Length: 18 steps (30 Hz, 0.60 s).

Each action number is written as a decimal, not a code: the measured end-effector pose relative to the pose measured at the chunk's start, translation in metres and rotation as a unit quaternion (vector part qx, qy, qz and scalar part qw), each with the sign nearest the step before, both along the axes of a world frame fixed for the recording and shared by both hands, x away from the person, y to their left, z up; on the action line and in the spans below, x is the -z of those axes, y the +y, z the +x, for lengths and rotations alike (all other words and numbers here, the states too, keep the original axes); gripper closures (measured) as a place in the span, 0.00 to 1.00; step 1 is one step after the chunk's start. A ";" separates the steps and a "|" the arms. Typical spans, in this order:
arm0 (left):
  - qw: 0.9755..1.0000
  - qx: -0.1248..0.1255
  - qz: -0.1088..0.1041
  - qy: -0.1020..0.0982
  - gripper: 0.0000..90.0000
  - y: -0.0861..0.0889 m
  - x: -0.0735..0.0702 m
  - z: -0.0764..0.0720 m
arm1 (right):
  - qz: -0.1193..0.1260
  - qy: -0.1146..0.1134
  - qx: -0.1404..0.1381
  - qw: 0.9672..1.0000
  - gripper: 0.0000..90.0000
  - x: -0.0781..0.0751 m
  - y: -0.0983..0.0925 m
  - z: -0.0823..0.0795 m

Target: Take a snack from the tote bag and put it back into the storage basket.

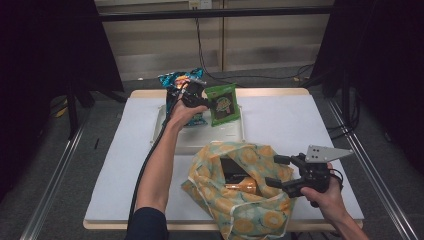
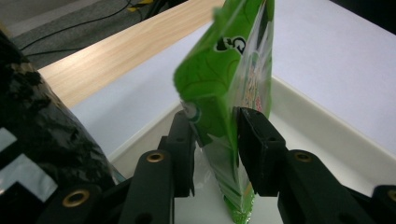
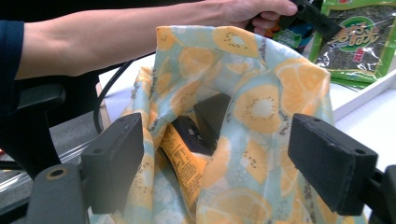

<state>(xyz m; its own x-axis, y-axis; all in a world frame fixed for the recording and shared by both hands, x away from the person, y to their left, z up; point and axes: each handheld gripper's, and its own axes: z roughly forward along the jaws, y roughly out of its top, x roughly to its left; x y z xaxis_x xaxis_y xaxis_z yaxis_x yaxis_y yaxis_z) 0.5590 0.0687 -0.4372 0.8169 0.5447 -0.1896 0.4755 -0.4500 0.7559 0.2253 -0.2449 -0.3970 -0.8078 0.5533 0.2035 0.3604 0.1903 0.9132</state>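
Left gripper (image 1: 204, 101): your jaws stand either side of the green snack pouch (image 1: 222, 103) at the far end of the table; in the left gripper view one pad is on the pouch's face, the other on its folded edge, so you are gripping it.
Green pouch: upright, slightly tilted, its lower edge down in the white tray (image 1: 226, 139).
Blue chip bag (image 1: 176, 80): just beside your left hand (image 1: 184, 114), at the tray's far left corner.
Right gripper (image 1: 281, 173): your jaws are wide apart; the rim of the fruit-print bag (image 1: 248, 210) stands between them, though I cannot tell whether the pads touch the cloth.
Fruit-print bag: near edge of the table, mouth open, an orange packet (image 3: 185, 163) and a dark box (image 3: 212, 114) inside.
Table cover (image 1: 290, 122): white sheet under tray and bag.
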 end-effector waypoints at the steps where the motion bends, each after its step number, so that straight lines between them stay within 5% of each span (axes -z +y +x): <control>1: 1.000 -0.005 0.007 -0.001 0.71 -0.001 -0.001 0.000 | -0.001 0.000 -0.001 1.000 0.20 0.000 0.001 0.000; 8: 1.000 -0.017 0.023 -0.010 0.58 -0.006 -0.003 0.000 | 0.002 -0.001 -0.002 1.000 0.20 -0.001 -0.001 -0.001; 18: 0.998 -0.054 0.001 -0.041 0.41 0.000 -0.027 0.000 | -0.001 -0.001 -0.007 1.000 0.20 0.001 0.001 -0.001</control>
